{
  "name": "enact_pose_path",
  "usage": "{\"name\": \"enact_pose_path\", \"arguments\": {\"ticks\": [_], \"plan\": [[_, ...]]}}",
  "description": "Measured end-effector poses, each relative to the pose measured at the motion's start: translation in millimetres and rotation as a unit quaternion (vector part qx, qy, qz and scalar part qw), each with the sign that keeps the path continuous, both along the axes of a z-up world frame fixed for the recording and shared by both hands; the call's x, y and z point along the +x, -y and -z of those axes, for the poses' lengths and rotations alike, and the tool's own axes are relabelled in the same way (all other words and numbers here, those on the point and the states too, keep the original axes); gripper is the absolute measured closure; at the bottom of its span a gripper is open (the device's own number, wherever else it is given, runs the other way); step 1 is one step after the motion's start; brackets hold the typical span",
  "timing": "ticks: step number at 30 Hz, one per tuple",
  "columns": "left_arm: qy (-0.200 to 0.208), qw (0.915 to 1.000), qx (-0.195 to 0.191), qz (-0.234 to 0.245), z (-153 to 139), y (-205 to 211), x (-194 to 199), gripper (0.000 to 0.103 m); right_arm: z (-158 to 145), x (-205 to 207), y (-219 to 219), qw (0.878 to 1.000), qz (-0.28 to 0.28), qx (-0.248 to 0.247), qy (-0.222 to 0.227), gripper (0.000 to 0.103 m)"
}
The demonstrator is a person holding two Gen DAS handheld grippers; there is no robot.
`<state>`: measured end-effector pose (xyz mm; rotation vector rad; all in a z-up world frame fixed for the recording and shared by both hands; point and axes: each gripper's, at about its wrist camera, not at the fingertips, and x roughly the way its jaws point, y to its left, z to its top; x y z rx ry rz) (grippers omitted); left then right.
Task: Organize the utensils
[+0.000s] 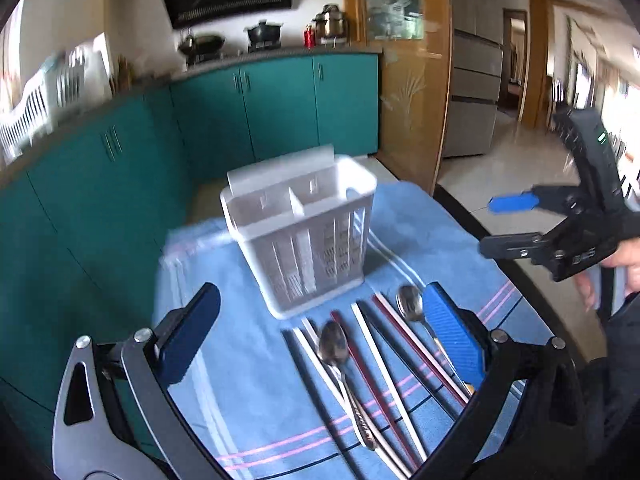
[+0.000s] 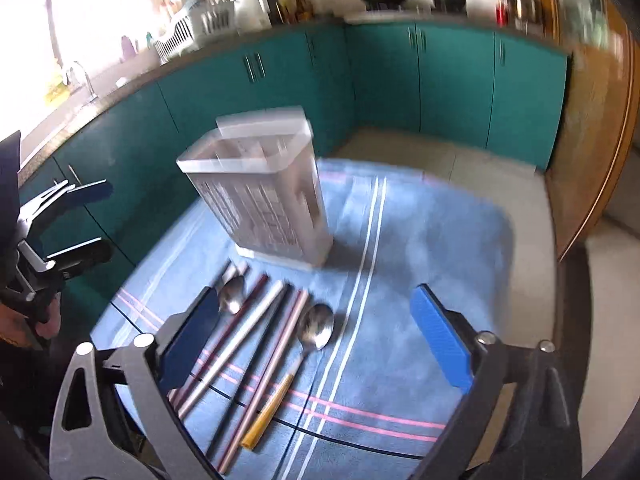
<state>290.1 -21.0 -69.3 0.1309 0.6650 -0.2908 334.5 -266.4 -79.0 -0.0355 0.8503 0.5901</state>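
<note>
Here, from the left wrist, the left tongs (image 1: 320, 344) tilt downward, spread wide and empty, above two steel spoons (image 1: 334, 346) and red-and-white chopsticks (image 1: 384, 364) lying side by side on a blue striped towel (image 1: 248, 360). Just beyond them stands an upright white slotted plastic utensil holder (image 1: 304, 232). From the right wrist, the right tongs (image 2: 316, 344) also gape empty; the cutlery lies nearer their left pad (image 2: 188, 340). Teal kitchen cabinets (image 2: 452, 80) ring the worktop.

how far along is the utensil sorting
Nothing looks done: the white holder appears empty. Nothing is in hand; the left gripper and right gripper are both open above the towel. Still left: both spoons and all the chopsticks.
</note>
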Motion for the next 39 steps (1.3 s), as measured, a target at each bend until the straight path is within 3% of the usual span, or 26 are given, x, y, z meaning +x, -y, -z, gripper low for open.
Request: {"name": "enact_pose_path", "arguments": {"ticks": [2,4,6,8,15,17,19,25,29,34,37,39], "plan": [[-0.024,0.9997,-0.008,0.005,31,-2,11,0.003,24,9,-7,0.999,-0.014,-0.016,-0.024,0.026],[-0.054,0.9984,0.016,0.003,60,1,26,0.004,47,20,-10,0.999,-0.010,-0.017,-0.050,0.034],[-0.055,0.9982,0.022,-0.003,72,1,34,0.004,63,28,-15,0.997,0.001,-0.013,-0.078,0.039],[-0.071,0.9975,0.000,0.002,81,0,41,0.007,69,27,-29,0.996,-0.011,-0.031,-0.085,0.046],[-0.103,0.9946,-0.003,0.015,98,5,65,0.023,84,39,-43,0.994,-0.020,-0.035,-0.098,0.060],[-0.125,0.9919,-0.006,0.025,105,7,72,0.040,89,43,-39,0.994,-0.021,-0.029,-0.106,0.062],[-0.130,0.9911,-0.006,0.027,110,12,74,0.045,93,48,-37,0.994,-0.018,-0.020,-0.106,0.063],[-0.142,0.9894,-0.013,0.027,121,14,83,0.047,102,58,-33,0.993,-0.022,0.004,-0.112,0.068],[-0.152,0.9879,-0.020,0.026,128,11,90,0.056,104,63,-30,0.991,-0.025,0.027,-0.128,0.074],[-0.156,0.9871,-0.027,0.024,133,10,96,0.067,101,63,-26,0.991,-0.028,0.039,-0.128,0.094],[-0.162,0.9857,-0.038,0.023,133,6,97,0.078,97,61,-23,0.991,-0.030,0.041,-0.124,0.097],[-0.161,0.9860,-0.037,0.024,131,4,97,0.080,92,60,-23,0.991,-0.032,0.044,-0.122,0.099]]}}
